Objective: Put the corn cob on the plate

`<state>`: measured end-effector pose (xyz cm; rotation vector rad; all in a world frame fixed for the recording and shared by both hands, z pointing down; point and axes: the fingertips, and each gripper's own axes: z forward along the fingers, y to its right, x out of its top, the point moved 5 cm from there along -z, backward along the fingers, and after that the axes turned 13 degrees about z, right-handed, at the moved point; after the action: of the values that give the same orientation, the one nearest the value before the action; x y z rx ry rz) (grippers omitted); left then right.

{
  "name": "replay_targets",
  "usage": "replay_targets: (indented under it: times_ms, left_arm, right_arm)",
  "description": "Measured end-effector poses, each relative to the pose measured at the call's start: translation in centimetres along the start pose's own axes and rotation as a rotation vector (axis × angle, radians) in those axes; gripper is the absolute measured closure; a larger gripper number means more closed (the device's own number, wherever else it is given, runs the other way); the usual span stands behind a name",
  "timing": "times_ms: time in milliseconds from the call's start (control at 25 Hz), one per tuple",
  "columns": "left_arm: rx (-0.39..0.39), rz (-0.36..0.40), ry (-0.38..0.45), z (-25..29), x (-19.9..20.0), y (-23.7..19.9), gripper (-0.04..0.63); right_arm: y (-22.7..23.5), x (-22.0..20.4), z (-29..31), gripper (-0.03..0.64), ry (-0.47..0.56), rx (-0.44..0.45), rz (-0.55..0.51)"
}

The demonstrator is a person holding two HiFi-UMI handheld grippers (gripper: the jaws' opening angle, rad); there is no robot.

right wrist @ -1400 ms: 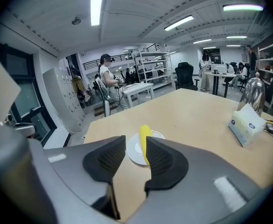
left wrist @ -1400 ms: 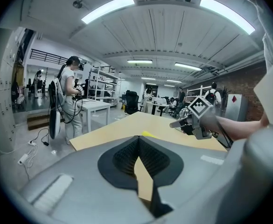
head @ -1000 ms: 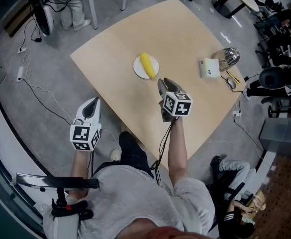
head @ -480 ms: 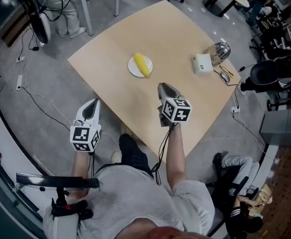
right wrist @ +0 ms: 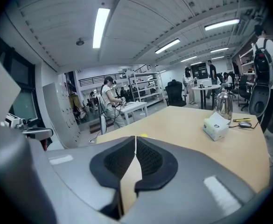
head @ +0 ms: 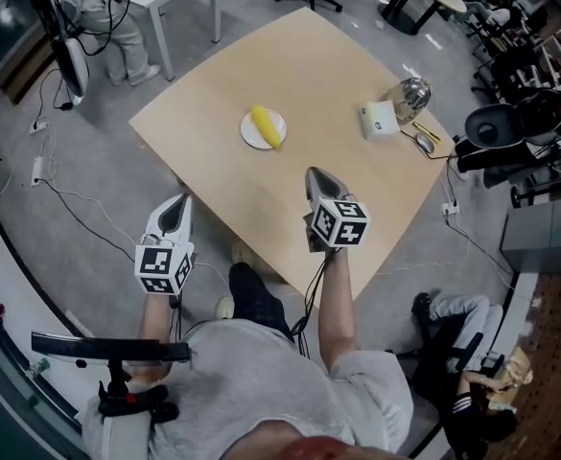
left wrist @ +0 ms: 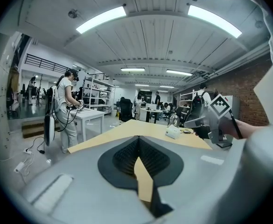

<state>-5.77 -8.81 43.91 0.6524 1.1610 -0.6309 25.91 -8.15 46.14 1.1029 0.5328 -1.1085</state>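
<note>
The yellow corn cob (head: 266,126) lies on the small white plate (head: 249,135) near the middle of the tan table (head: 328,75). My right gripper (head: 315,174) hangs over the table's near part, apart from the plate and to its near right. Its jaws have just been closing and are shut with nothing between them (right wrist: 136,137). A sliver of the corn cob (right wrist: 143,135) shows just past its tips. My left gripper (head: 180,200) is off the table's near left edge, over the floor, shut and empty (left wrist: 139,137).
A white tissue box (head: 378,121), a metal kettle (head: 410,94) and small desk items (head: 425,143) sit at the table's right corner. Cables (head: 79,185) trail over the floor at left. A person (head: 103,3) stands at a white table behind. Office chairs (head: 510,127) crowd the right.
My right gripper has drawn back from the plate toward the table's near edge. The corn cob has stayed on the plate. The left gripper has hardly shifted.
</note>
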Motion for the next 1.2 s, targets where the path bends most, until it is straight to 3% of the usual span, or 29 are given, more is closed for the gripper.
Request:
replay_targets:
  times_ms: [1200]
  left_arm:
    - [-0.047, 0.049, 0.098, -4.0, 3.2, 3.5, 0.575]
  right_arm:
    - [-1.9, -1.2, -10.7, 0.611, 0.191, -0.002, 0.020]
